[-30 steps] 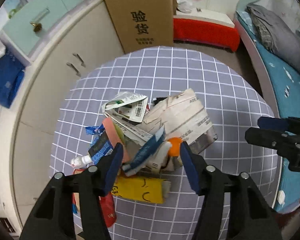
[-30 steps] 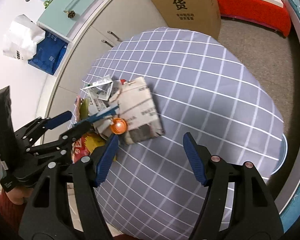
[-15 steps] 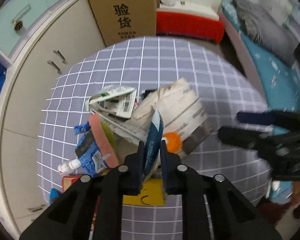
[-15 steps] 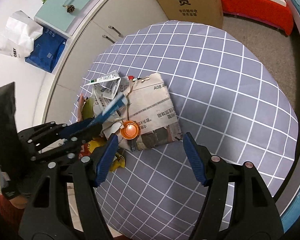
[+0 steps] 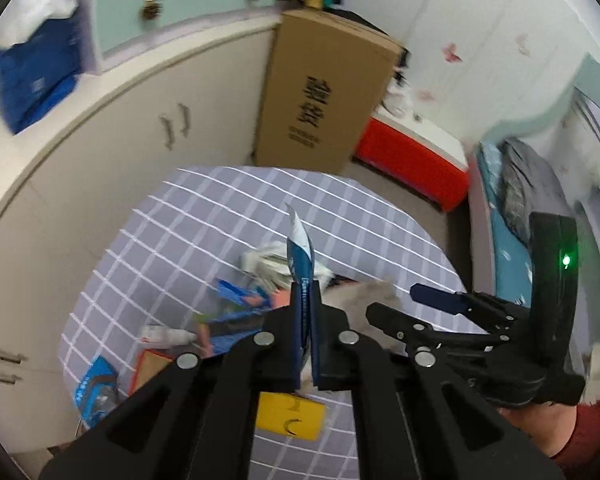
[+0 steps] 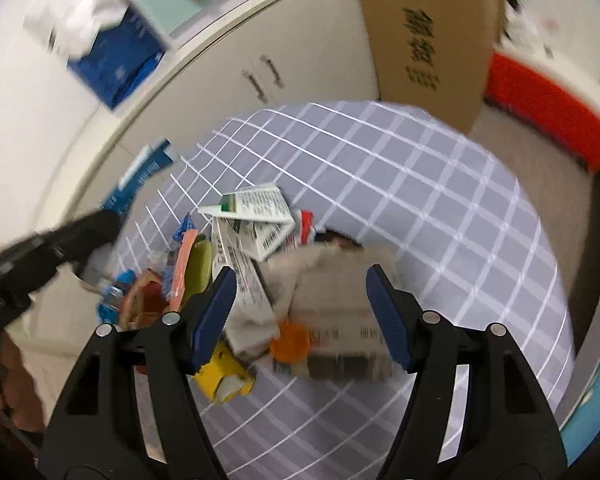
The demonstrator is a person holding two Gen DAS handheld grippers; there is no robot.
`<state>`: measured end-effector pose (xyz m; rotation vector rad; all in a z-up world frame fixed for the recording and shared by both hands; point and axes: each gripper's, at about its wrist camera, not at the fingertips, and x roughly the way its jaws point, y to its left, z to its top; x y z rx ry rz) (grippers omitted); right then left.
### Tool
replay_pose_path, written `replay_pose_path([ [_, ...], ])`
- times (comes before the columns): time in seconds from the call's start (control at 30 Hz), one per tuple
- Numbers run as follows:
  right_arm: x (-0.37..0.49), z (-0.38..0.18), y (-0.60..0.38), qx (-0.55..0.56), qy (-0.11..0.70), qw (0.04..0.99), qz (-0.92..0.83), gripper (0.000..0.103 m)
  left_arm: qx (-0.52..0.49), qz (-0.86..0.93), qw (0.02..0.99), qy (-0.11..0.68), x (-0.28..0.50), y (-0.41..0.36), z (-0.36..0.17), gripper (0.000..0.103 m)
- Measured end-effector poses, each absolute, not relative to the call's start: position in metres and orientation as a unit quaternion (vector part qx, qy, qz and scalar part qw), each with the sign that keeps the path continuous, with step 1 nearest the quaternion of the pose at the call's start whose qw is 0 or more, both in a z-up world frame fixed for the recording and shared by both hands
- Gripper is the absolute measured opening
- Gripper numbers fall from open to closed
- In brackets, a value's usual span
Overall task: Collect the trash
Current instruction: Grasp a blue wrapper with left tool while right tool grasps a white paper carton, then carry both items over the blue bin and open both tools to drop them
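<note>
At nine o'clock off the checked surface, left tongs pinch a blue wrapper lifted clear of the trash pile, while at six o'clock right tongs hover spread above the crumpled paper.

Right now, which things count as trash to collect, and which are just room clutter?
Job:
- blue-white foil wrapper, clamped in left gripper
- crumpled newspaper
- orange plastic cap
- yellow carton
- open right gripper

Clutter:
- tall cardboard box
- red-sided bench
</note>
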<state>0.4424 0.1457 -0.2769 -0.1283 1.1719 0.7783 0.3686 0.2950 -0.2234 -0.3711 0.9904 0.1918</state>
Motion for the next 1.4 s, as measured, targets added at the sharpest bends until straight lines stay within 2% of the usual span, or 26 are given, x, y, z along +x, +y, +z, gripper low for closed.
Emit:
replay_pose_path([
  [0.13, 0.444, -0.289, 0.189, -0.146, 0.509, 0.760, 0.377, 0.067, -0.188, 0.119, 0.855, 0.468, 0.371, 0.314, -0.229, 0.003],
  [0.33, 0.454, -0.315, 0.234, -0.215, 0.485, 0.752, 0.391, 0.067, -0.191, 0.141, 0.853, 0.465, 0.375, 0.328, -0.236, 0.003],
  [0.37, 0.455, -0.317, 0.237, -0.221, 0.482, 0.751, 0.394, 0.064, -0.192, 0.142, 0.853, 0.465, 0.374, 0.329, -0.236, 0.003],
  [0.43, 0.459, -0.323, 0.244, -0.226, 0.480, 0.742, 0.410, 0.041, -0.193, 0.145, 0.852, 0.464, 0.374, 0.330, -0.236, 0.003],
  [0.53, 0.464, -0.321, 0.244, -0.217, 0.482, 0.737, 0.421, 0.018, -0.193, 0.147, 0.852, 0.464, 0.375, 0.326, -0.237, 0.003],
  [0.57, 0.466, -0.318, 0.241, -0.212, 0.484, 0.737, 0.422, 0.006, -0.193, 0.146, 0.852, 0.464, 0.376, 0.323, -0.236, 0.002],
  [0.87, 0.487, -0.269, 0.148, -0.079, 0.503, 0.759, 0.406, 0.004, -0.187, 0.109, 0.868, 0.447, 0.398, 0.265, -0.213, 0.002],
  [1.03, 0.497, -0.250, 0.038, 0.004, 0.514, 0.780, 0.358, 0.004, -0.173, 0.057, 0.874, 0.450, 0.421, 0.195, -0.207, 0.002],
  [1.27, 0.487, -0.269, -0.138, 0.069, 0.544, 0.799, 0.246, 0.004, -0.157, -0.041, 0.850, 0.501, 0.458, 0.059, -0.241, 0.002],
  [1.4, 0.469, -0.299, -0.241, 0.105, 0.575, 0.794, 0.166, 0.004, -0.146, -0.105, 0.811, 0.557, 0.473, -0.034, -0.287, 0.002],
])
